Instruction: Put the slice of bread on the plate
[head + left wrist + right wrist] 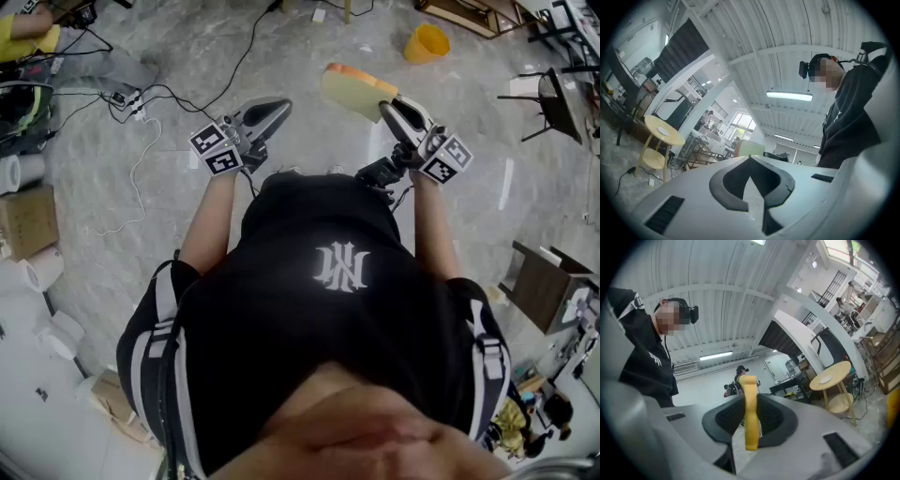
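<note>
Right gripper (389, 105): I read the fingers as clamped on the slice of bread (352, 91). They stand narrow, with a dark pad pressed against each face of it.
Bread: it is held out in front of the person, over the grey floor (309, 37). In the right gripper view it stands edge-on and upright between the pads, yellow with a paler top.
Left gripper (277, 108): fingers drawn together to a point, and I see nothing between them. It is held out level beside the right one, on the left.
Plate (826, 379): small and white, on top of a round yellow table (843, 366) that has a lower shelf. It is far off to the right in the right gripper view, well apart from the bread.
Same table, left gripper view: at far left, with the plate on top.
Floor items: a yellow bucket (427, 42) at far right and black cables (234, 70) running across at far left.
Person: black shirt (328, 309) with a white logo, filling the near half of the head view.
</note>
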Available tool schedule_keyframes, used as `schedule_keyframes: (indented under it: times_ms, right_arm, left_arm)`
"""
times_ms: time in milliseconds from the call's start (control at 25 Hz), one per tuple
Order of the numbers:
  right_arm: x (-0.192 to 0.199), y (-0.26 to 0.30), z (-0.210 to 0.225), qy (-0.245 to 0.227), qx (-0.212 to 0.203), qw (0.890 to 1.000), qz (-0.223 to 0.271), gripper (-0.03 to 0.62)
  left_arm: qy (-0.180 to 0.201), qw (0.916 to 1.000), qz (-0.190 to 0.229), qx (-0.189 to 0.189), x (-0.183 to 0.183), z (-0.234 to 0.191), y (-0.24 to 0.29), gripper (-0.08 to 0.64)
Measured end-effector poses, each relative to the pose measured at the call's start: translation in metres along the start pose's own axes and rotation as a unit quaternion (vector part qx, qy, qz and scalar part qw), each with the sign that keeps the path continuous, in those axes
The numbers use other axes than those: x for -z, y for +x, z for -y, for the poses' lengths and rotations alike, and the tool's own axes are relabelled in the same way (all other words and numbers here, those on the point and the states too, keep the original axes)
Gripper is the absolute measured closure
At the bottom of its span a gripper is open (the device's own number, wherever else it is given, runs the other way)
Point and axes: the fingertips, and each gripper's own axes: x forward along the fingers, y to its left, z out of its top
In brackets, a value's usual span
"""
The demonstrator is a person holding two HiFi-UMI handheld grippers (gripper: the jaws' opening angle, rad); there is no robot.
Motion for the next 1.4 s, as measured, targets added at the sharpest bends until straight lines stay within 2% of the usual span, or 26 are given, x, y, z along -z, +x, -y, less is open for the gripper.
schedule_keyframes:
  times_ms: [560,800,920,1160,1400]
  right_arm:
    - [0.003,-0.007,0.006,0.009,-0.004,1.0,-0.004,0.517]
    - [0.004,-0.002,0.007,-0.007,-0.008,1.0,-0.016,0.515]
    - [0.005,-0.003,0.007,0.0,-0.011,1.0,-0.014,0.515]
    - [0.001,-0.035,0.016,0.014,-0.01,1.0,-0.002,0.515]
    - [0.006,-0.043,0.021,0.012,-0.01,1.0,-0.01,0.515]
  left_arm:
    - [0.003,0.9998,-0.014,-0.011,0.01,0.008,0.009,0.548]
    - [0.001,0.9997,-0.018,-0.017,0.014,0.015,0.006,0.548]
    - [0.0,0.9995,-0.022,-0.023,0.018,0.02,0.002,0.548]
    - [0.004,0.999,-0.03,-0.034,0.03,0.04,0.021,0.548]
    - [0.011,0.9983,-0.036,-0.044,0.036,0.046,0.027,0.548]
